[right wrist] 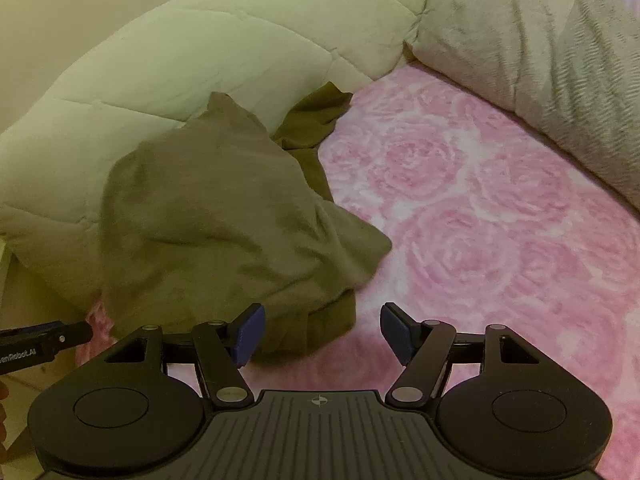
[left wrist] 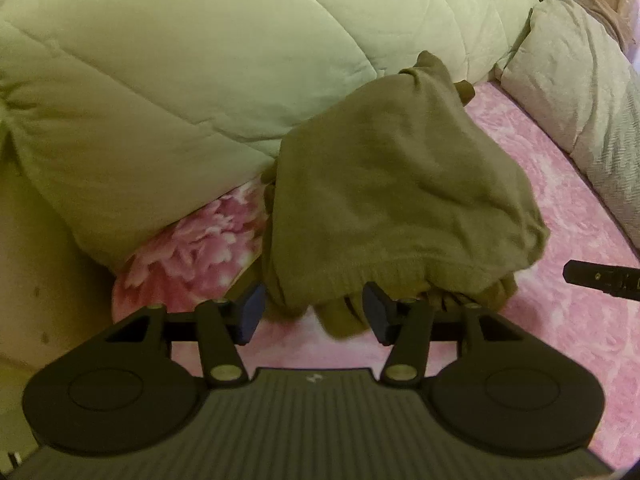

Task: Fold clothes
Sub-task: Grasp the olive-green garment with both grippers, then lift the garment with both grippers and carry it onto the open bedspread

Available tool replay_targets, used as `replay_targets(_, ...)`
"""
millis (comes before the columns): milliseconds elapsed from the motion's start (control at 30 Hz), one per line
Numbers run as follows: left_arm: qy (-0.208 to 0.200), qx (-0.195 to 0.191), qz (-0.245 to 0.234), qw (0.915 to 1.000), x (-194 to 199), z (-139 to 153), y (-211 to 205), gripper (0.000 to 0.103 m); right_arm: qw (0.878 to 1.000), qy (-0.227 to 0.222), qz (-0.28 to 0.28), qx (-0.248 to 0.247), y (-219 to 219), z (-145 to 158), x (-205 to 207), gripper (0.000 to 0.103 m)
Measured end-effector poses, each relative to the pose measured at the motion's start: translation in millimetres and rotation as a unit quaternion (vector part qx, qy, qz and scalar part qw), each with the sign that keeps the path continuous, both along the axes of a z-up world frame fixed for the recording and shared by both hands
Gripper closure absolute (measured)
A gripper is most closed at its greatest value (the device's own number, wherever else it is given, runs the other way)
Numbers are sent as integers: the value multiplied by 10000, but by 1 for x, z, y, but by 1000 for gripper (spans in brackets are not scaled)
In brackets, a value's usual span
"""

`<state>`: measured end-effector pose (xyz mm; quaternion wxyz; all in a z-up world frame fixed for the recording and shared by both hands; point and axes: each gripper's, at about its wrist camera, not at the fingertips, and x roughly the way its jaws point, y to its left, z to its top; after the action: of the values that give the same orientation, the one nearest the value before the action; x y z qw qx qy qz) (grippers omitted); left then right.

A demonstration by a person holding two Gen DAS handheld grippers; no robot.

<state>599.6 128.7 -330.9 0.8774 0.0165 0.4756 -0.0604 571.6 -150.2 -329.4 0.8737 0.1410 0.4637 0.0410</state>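
Note:
An olive-brown knit garment (left wrist: 400, 192) lies bunched on the pink rose-patterned bed sheet (left wrist: 560, 184), its far end leaning against a pale green quilt. My left gripper (left wrist: 314, 314) is open, its blue pads either side of the ribbed hem at the near edge, not clamping it. In the right wrist view the same garment (right wrist: 216, 216) lies left of centre. My right gripper (right wrist: 322, 334) is open over the sheet (right wrist: 480, 216), its left pad (right wrist: 250, 334) at the garment's near right corner. Each gripper's tip shows at the edge of the other's view.
A pale green quilt (left wrist: 180, 64) is heaped behind and left of the garment. Grey-green pillows or blankets (right wrist: 540, 48) line the far right of the bed. A flowered pink cover (left wrist: 188, 256) shows under the quilt. Open sheet stretches to the right.

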Motion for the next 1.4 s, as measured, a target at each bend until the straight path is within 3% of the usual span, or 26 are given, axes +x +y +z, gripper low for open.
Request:
replay_targets(200,-168,43,38,9998,25,-23,3,53,9989,-425,206,-56,12,-27,22,35)
replay_targets(300,-245,-116,39,9996,35,-29,6,55,9976,-559,383,-114,18,-37,30,35)
replay_targets(367,-204,-214,-74,9995,40,-32,4,63,9969,-601,489,-109,23,-42,35,35)
replay_targets(400,-179,-178,-138,9996,40,-32,3,75,9966,-585,561,-134,25,-44,36,39)
replay_targets(433,-153,-142,-201,9996,41,-33,1,84,9963,-553,634,-150,27,-45,37,78)
replay_targets(467,-137,-100,-265,9995,40,-33,-1,88,9963,-469,697,-154,29,-46,38,102)
replay_targets(600,-162,-28,-458,9988,31,-19,-4,96,9952,-582,779,-79,28,-33,26,103)
replay_targets(800,-643,-266,-606,9957,2,41,-1,102,9934,-994,420,400,7,16,-14,103)
replay_targets(1100,-1200,-732,-910,9859,-59,141,1,101,9764,-1909,-103,1002,-34,131,-106,103)
replay_targets(1267,-1250,-1168,-1185,9781,-104,181,-14,102,9632,-2458,-223,1062,-46,193,-164,103)
replay_targets(1400,-1442,-1389,-1682,9652,-133,217,-39,103,9610,-2625,-354,801,-56,232,-209,103)
